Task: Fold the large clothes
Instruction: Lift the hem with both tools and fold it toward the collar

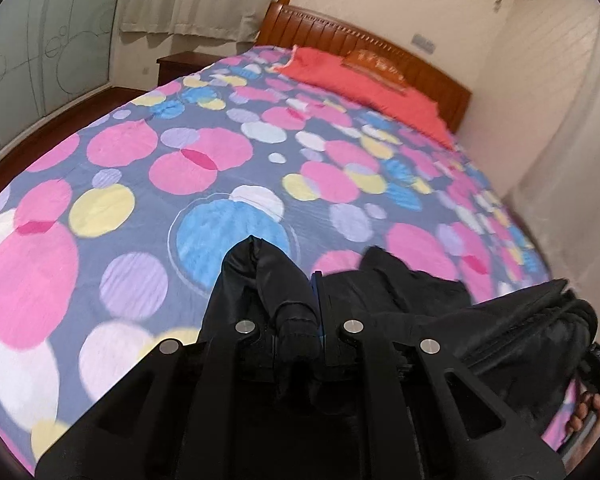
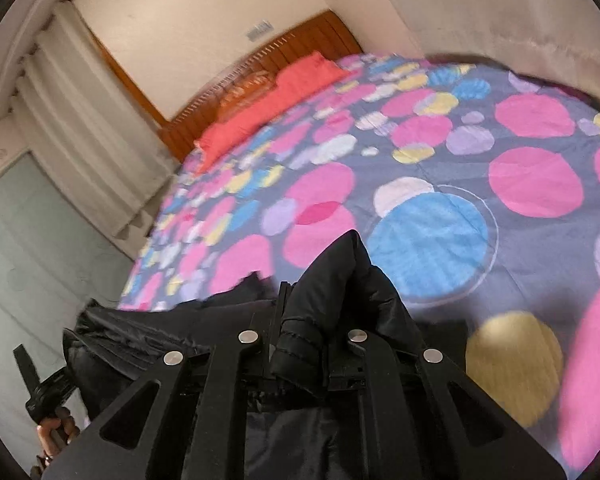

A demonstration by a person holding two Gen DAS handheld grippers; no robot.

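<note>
We grip a black padded jacket with both claws above the bed. Our left claw is clenched on a bunched fold that pokes forward between its fingers, and the rest of the jacket trails off to that claw's right, toward the other hand. Our right claw is likewise clamped on a peaked fold of the jacket standing up between its fingers, the remaining cloth draping to its left. Beyond both claws the dotted bedspread runs to a red pillow and wooden headboard.
</note>
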